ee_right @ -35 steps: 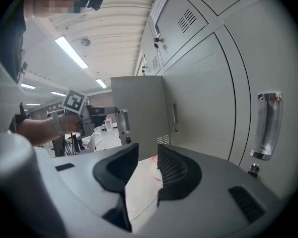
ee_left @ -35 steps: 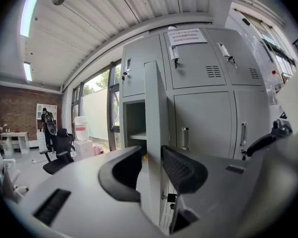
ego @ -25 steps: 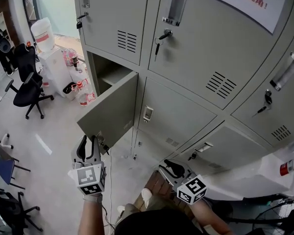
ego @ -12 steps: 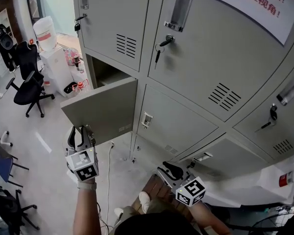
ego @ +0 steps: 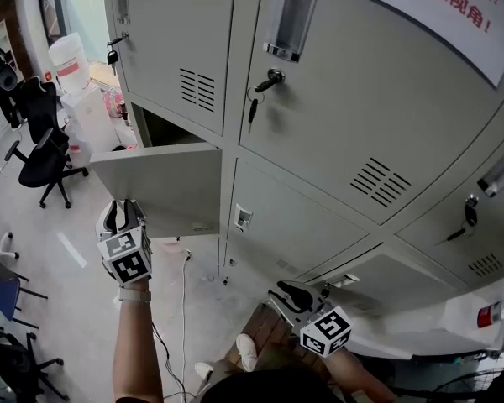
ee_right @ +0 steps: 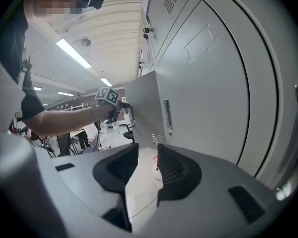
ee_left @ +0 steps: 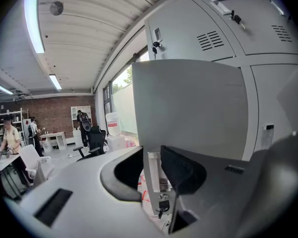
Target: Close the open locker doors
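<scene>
Left gripper [ego: 122, 208] [ee_left: 152, 155]: its jaws have just been narrowing and now pinch the free edge of the locker door [ego: 164, 183] [ee_left: 188, 103], whose lip fills the gap between the pads.
Locker door: straight ahead of the left gripper, half swung out, hinged at its far side to the lockers [ego: 336, 116].
Open compartment [ego: 164, 131]: just beyond the door, above the left gripper.
Right gripper [ego: 286, 293] [ee_right: 148, 157]: jaws parted with only floor showing between them. It is held low, well apart from the open door and off to the left gripper's right.
Ahead of the right gripper: closed locker fronts.
Farther out, left of the left gripper: an office chair [ego: 42, 154].
</scene>
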Demonstrator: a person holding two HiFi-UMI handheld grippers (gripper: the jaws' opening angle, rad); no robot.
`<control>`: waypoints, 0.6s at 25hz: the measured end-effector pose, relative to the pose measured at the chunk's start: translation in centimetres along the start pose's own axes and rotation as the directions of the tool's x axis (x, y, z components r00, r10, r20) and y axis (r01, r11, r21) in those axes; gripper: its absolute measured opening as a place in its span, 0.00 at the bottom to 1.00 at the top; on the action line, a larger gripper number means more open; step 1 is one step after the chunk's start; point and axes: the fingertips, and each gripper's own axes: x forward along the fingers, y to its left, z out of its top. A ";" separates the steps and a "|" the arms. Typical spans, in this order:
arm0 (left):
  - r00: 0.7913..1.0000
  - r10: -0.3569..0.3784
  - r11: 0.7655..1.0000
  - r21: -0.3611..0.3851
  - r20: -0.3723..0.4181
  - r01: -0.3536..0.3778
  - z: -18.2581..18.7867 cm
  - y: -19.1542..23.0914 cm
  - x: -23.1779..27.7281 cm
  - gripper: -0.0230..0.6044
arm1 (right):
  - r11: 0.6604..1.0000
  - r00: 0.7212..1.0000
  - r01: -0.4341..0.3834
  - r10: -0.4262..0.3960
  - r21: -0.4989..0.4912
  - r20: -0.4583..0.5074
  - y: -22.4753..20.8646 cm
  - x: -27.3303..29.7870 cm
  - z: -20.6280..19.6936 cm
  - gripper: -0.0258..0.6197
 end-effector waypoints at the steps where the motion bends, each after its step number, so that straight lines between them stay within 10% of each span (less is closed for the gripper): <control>1: 1.000 -0.007 1.000 -0.002 -0.002 0.007 0.2 -0.2 0.6 0.22 | 1.000 1.000 0.004 -0.004 0.001 -0.001 -0.3 0.0 0.0 0.24; 15: 0.993 -0.113 0.994 -0.009 -0.028 0.113 1.2 -6.5 5.5 0.21 | 0.999 0.999 0.034 -0.034 0.013 -0.004 -2.7 -0.8 0.0 0.24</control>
